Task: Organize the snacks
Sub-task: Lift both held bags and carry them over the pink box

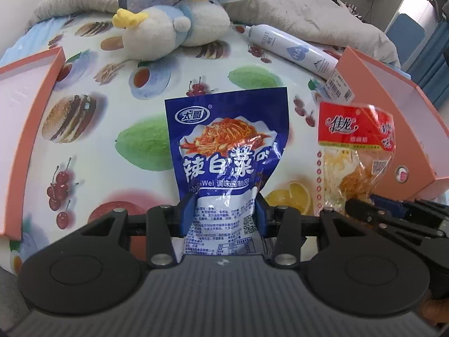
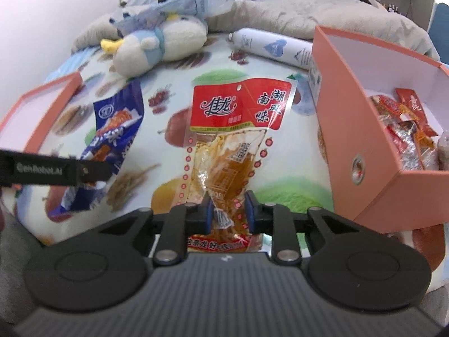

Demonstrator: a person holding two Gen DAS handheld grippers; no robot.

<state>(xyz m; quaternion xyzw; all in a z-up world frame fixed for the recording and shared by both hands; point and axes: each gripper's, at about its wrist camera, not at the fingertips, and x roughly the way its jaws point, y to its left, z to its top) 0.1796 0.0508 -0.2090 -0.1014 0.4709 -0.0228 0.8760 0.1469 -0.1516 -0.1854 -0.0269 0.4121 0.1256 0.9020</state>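
Blue pads of my left gripper (image 1: 224, 213) clamp the blue packet (image 1: 226, 151), its lower end hidden behind the body. My right gripper (image 2: 228, 213) pinches the red packet (image 2: 238, 112), bottom cut off. Both hang above the cloth (image 1: 112, 90); the right box (image 2: 373, 140) holds blurry snacks (image 2: 407, 137).

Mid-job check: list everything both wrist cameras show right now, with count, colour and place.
blue snack packet: 1, blue and white, clamped in the left gripper above the cloth
red snack packet: 1, red top, clear body, clamped in the right gripper
pink box: 1, salmon pink, right side, red-wrapped snacks inside
pink tray: 1, salmon pink, left side, nothing seen in it
spray can: 1, white, lying beside the pink box at the back
plush duck: 1, cream and light blue, back centre
tablecloth: 1, white with food prints, under everything
left gripper: 1, black, blue pads
right gripper: 1, black, blue pads
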